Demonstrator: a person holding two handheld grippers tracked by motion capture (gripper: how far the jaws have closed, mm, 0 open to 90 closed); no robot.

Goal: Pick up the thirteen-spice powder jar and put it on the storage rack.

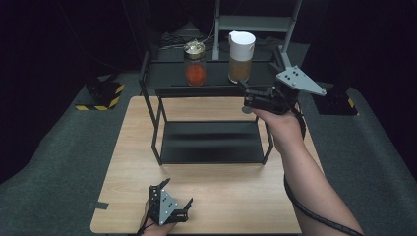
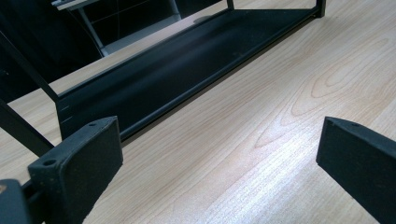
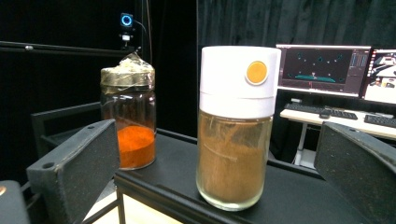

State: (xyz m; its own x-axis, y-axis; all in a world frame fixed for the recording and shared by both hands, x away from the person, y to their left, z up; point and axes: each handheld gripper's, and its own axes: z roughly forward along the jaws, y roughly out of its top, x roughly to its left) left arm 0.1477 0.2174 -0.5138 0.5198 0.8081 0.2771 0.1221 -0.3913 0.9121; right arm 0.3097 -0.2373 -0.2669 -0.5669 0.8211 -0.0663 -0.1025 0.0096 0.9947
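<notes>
Nothing has been grasped yet, by the look of it: both jars stand upright on the top shelf (image 1: 167, 73) of the black rack, and the lower shelf (image 1: 209, 142) is bare. The work in hand seems to be taking the white-capped jar (image 3: 235, 126), and that is only at the approach stage; closing on it, lifting it and setting it wherever it belongs are all left to do.

The right gripper (image 1: 253, 96) is raised to the level of the top shelf, at its front right edge, with its jaws spread wide and holding nothing. In the right gripper view the white-capped jar, filled with brown powder, stands dead ahead between the two jaws but farther on, not yet inside them and touching neither. It sits near the front edge of the shelf. The second jar (image 3: 129, 116), with orange powder and a foil-wrapped lid, stands to the left of it and a little farther back, apart from it.

The left gripper (image 1: 172, 209) rests low at the near edge of the counter (image 1: 128, 196), well away from the rack, jaws wide apart and empty; its view looks across bare wood toward the lower shelf
</notes>
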